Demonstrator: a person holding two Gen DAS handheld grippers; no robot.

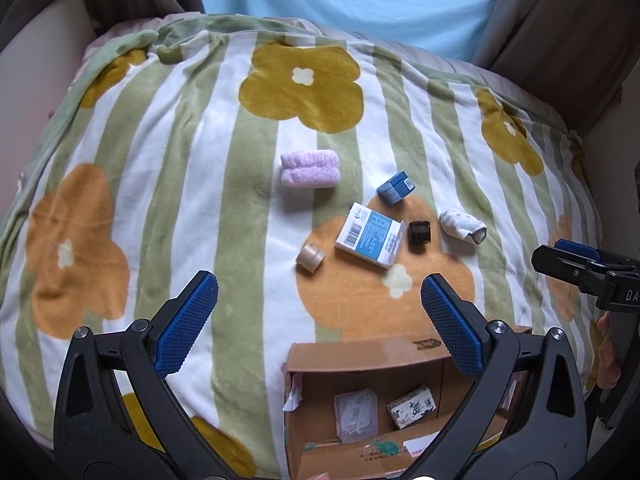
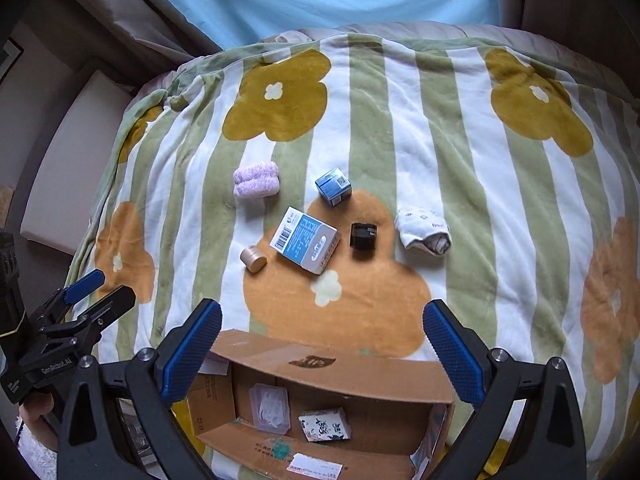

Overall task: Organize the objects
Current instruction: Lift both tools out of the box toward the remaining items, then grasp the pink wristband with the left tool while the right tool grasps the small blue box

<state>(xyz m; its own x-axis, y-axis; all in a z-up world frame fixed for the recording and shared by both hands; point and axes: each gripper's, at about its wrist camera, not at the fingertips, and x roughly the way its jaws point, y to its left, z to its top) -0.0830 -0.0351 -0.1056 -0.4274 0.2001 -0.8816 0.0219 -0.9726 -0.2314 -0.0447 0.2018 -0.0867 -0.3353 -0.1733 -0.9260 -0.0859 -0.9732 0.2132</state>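
Both sets of fingers gape wide w/ nothing between them: left fingers [image 1: 320, 320], right fingers [image 2: 322, 344], each hovering over the box [image 2: 320, 364] just below. Loose items lie ahead on the bed [image 1: 224, 184]: carton [image 1: 370, 240], tin [image 1: 310, 258], black cube [image 1: 419, 233], blue cube [image 1: 395, 188], socks [image 1: 462, 225], purple roll [image 1: 310, 170]. Risk, prob.: soft blanket lets small bits tip or sink under a pinch; carton likely too broad flat-on.

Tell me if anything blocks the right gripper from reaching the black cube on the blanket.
Nothing visible does. The right gripper is open above the cardboard box, and between it and the black cube lies only bare blanket. The blue-and-white box sits beside the cube, left of it, apart.
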